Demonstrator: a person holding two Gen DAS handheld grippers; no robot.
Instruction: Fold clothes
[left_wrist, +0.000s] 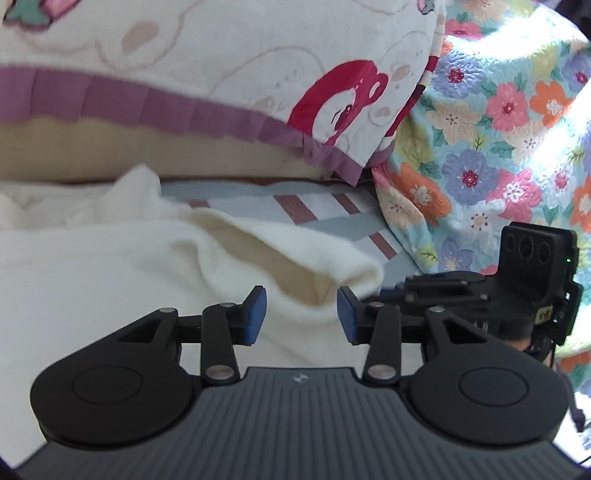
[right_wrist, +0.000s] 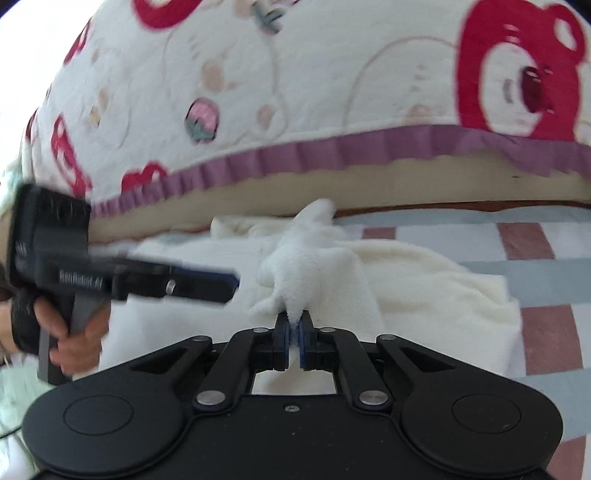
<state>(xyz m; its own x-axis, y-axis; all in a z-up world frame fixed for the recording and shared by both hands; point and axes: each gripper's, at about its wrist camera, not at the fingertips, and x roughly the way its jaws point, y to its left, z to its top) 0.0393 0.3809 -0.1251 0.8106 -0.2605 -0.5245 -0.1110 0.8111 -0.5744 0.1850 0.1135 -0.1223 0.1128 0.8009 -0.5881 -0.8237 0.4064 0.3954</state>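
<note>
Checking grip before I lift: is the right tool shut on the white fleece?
Shut on it: the right tool has both pads pinching a bunched tuft of the white fleece garment.

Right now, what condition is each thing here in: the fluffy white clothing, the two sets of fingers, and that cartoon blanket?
White fleece garment: rumpled on the checked sheet, one bunch pinched up.
Right gripper: fingers shut on a tuft of the garment.
Left gripper: fingers apart, nothing pressed between them, garment lying just beyond.
Cartoon blanket: draped over the raised edge behind, purple frill hanging.

Low wrist views (perhaps angled), shared fleece (left_wrist: 110, 280).
</note>
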